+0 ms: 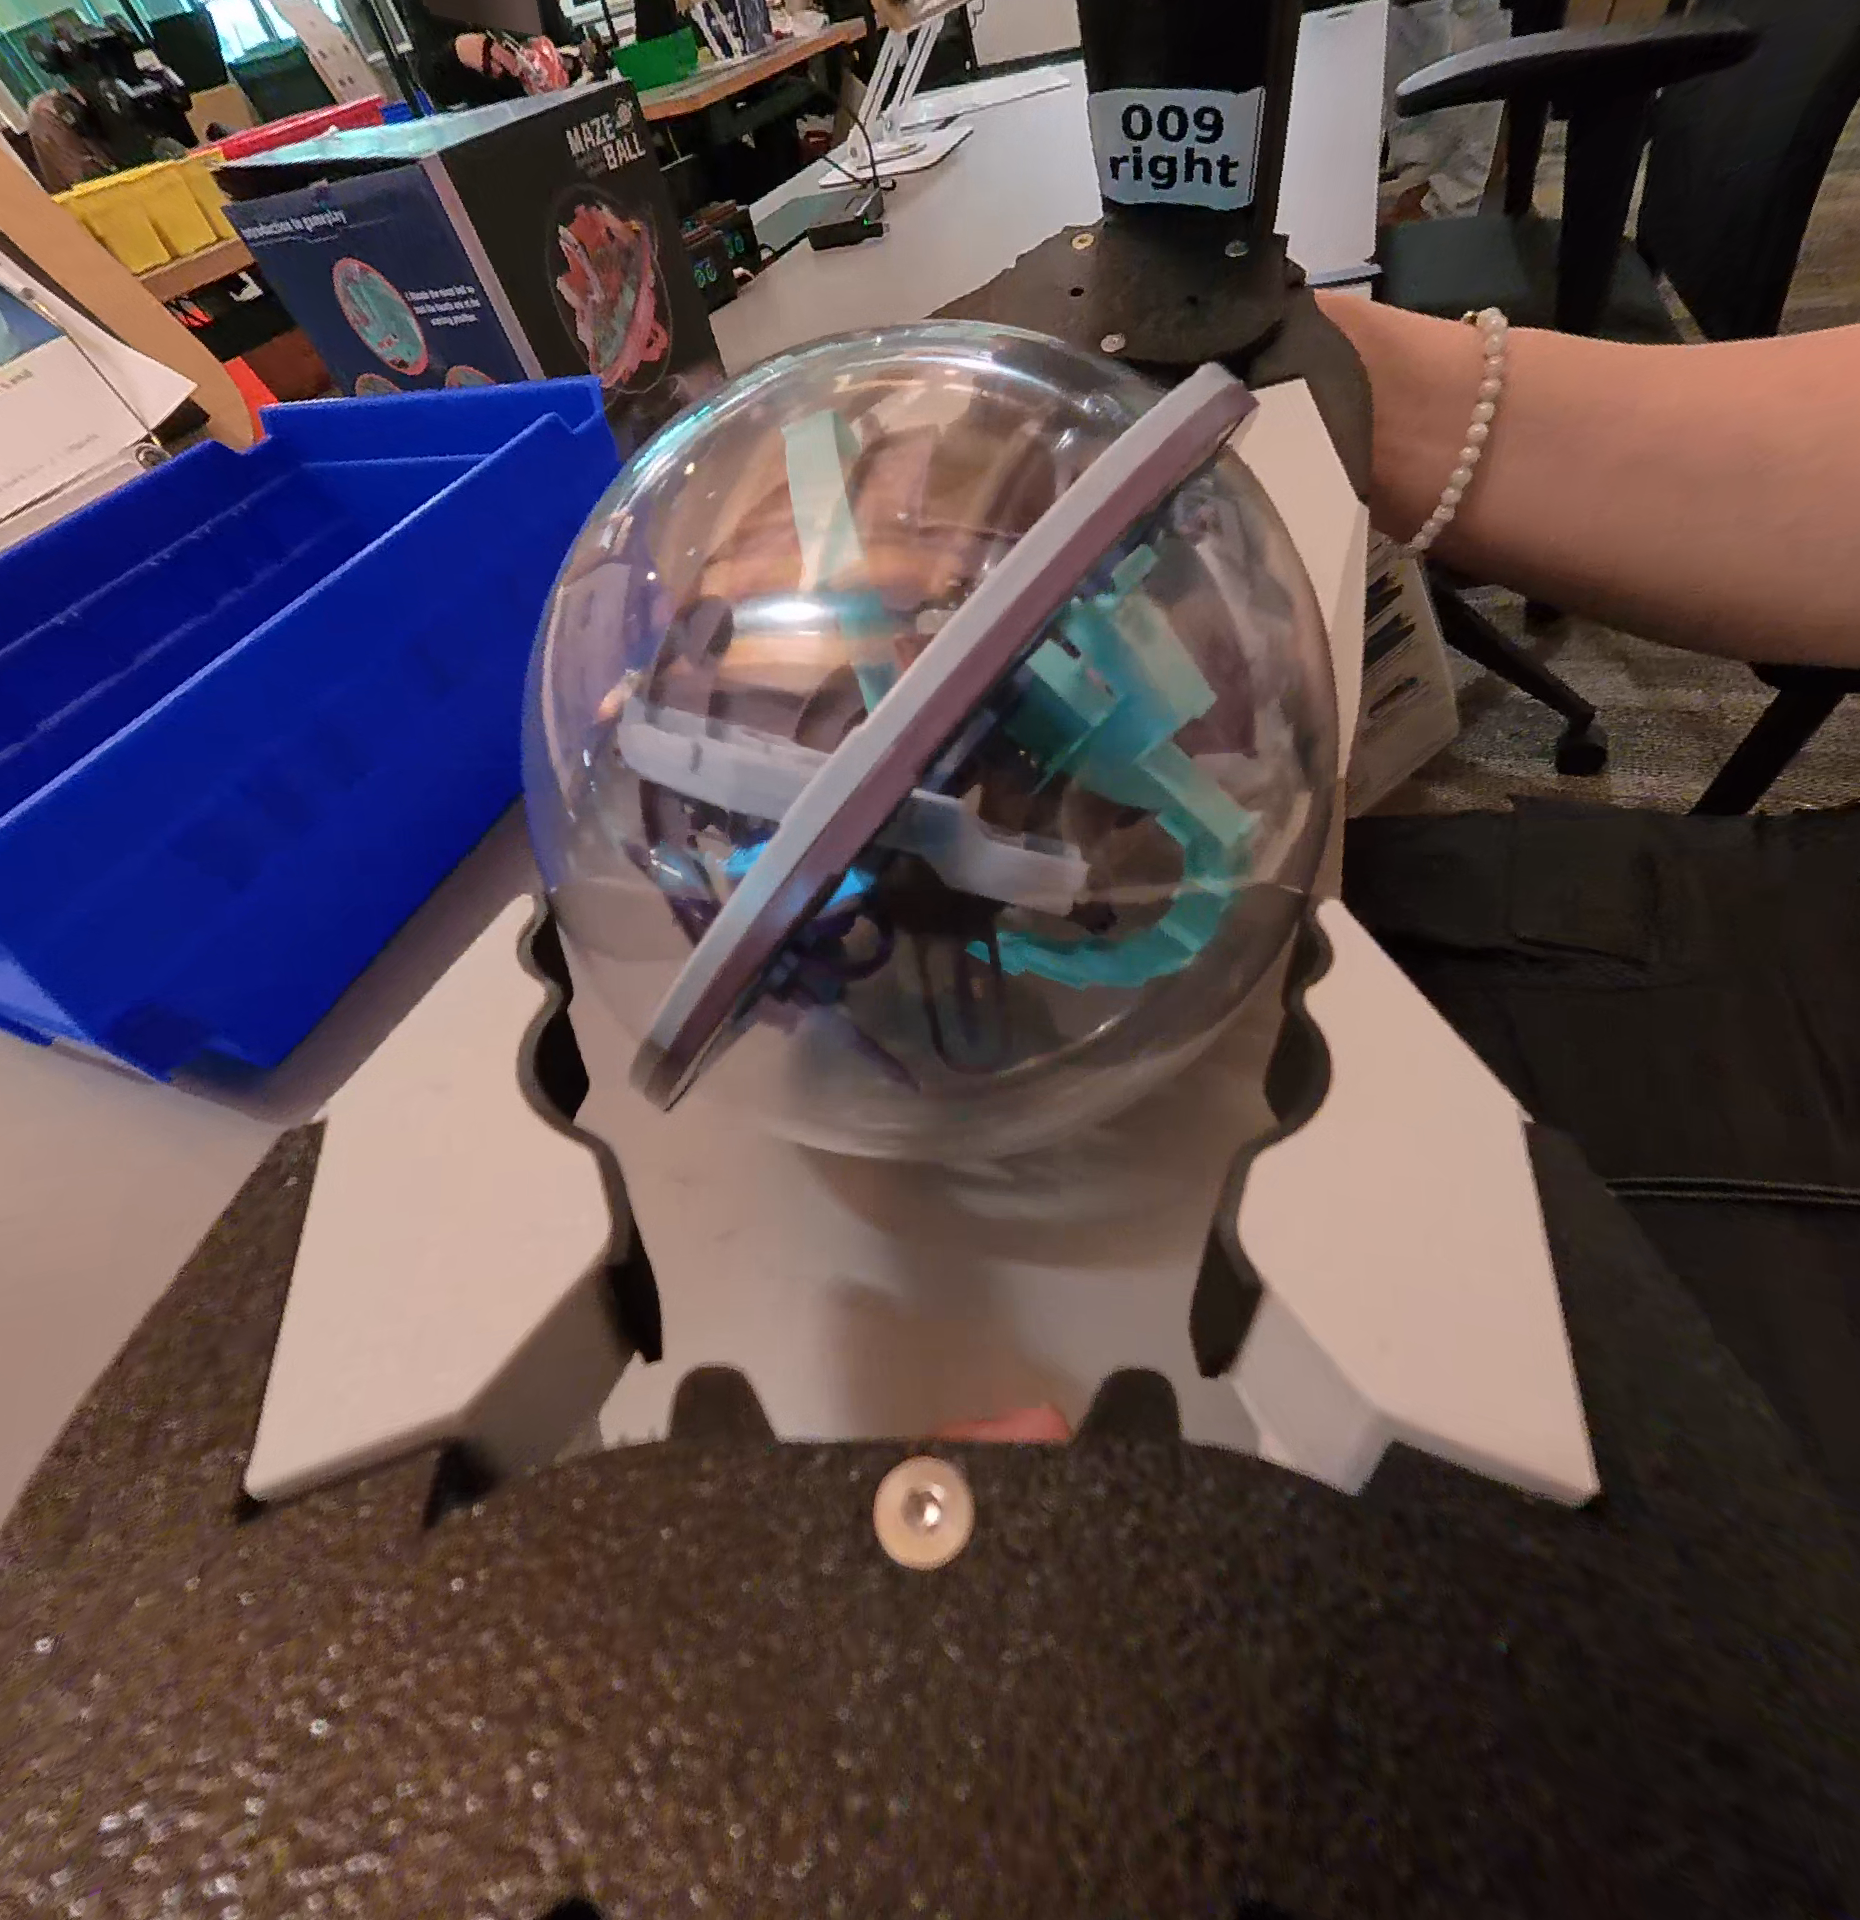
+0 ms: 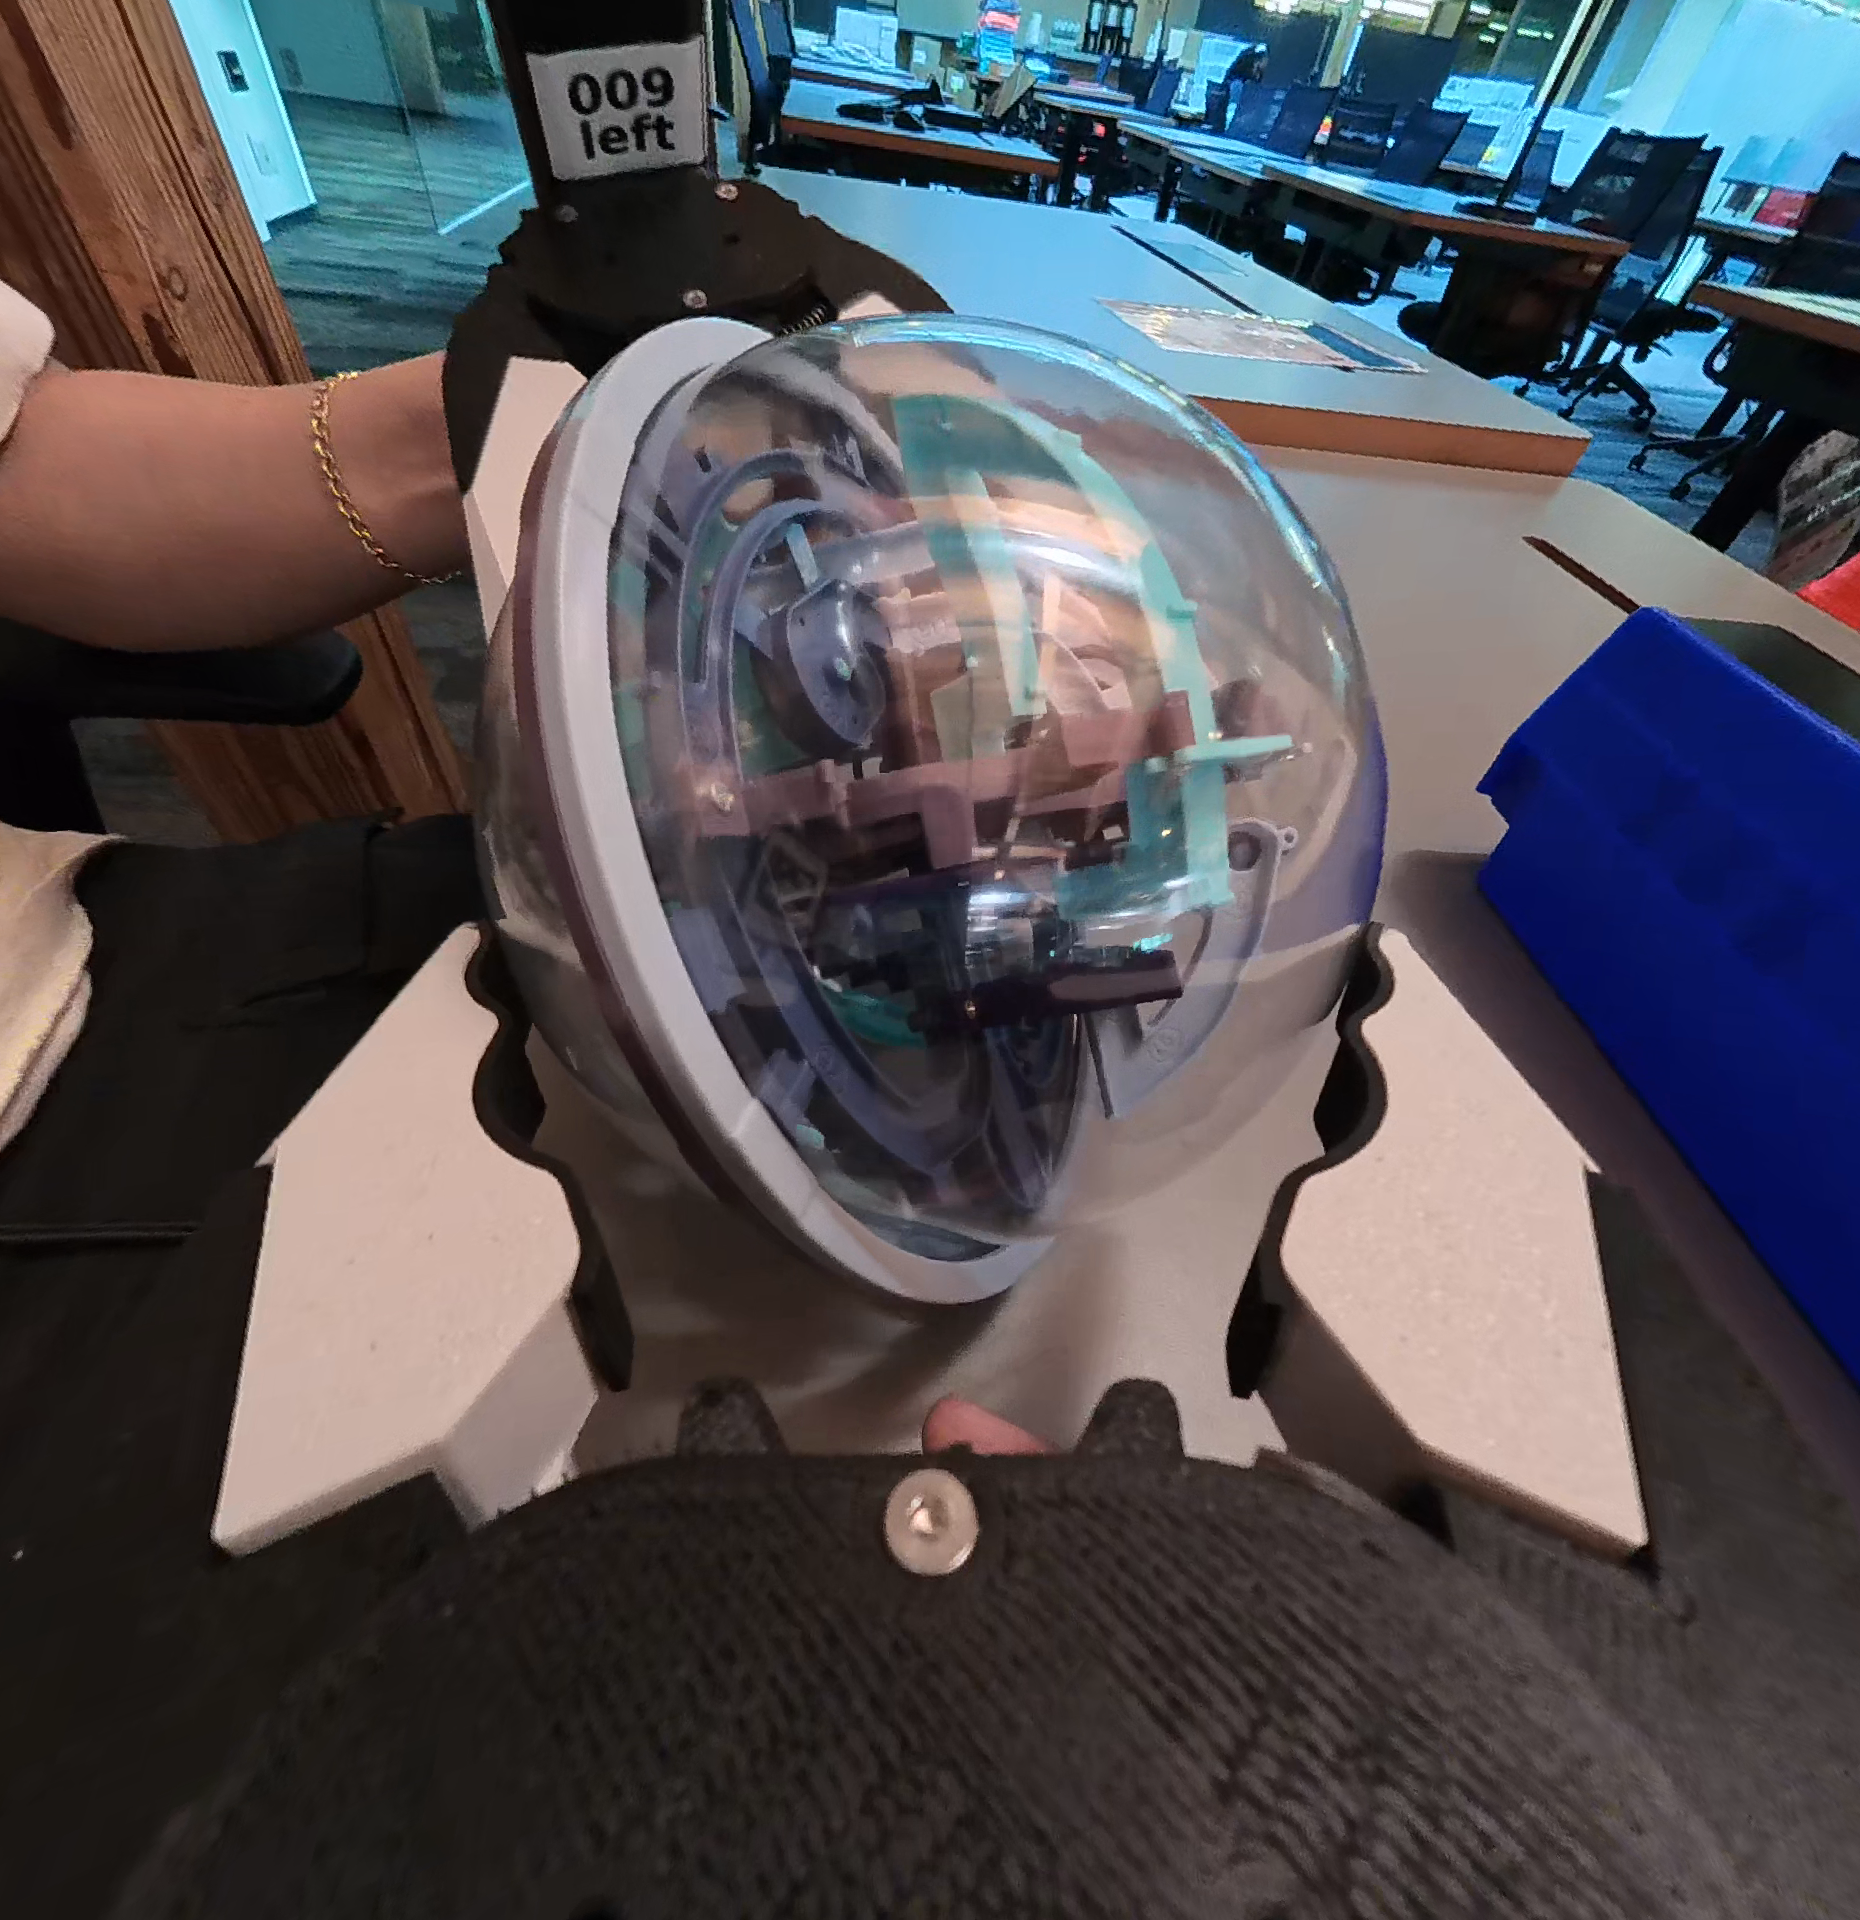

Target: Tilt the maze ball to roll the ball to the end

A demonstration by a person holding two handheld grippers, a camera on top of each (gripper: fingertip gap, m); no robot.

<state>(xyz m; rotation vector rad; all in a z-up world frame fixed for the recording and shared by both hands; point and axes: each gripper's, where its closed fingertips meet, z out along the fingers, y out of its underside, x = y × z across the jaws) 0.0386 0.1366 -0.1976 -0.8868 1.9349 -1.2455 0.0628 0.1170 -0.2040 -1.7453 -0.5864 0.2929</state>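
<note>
Left wrist view, maze ball clamped between both wide-spread grippers, left gripper, right gripper, over grey table, blue bin beside ball, office desks behind.

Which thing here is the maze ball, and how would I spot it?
Start at the grey table beside the blue bin. The maze ball is lifted between the two grippers facing each other. It is the only clear sphere: grey rim band, teal and purple tracks inside.

A white label with printed characters sits on a black post at the top of the left wrist view. A dark box at upper left carries printing. Another white label sits at upper left of the right wrist view.
</note>
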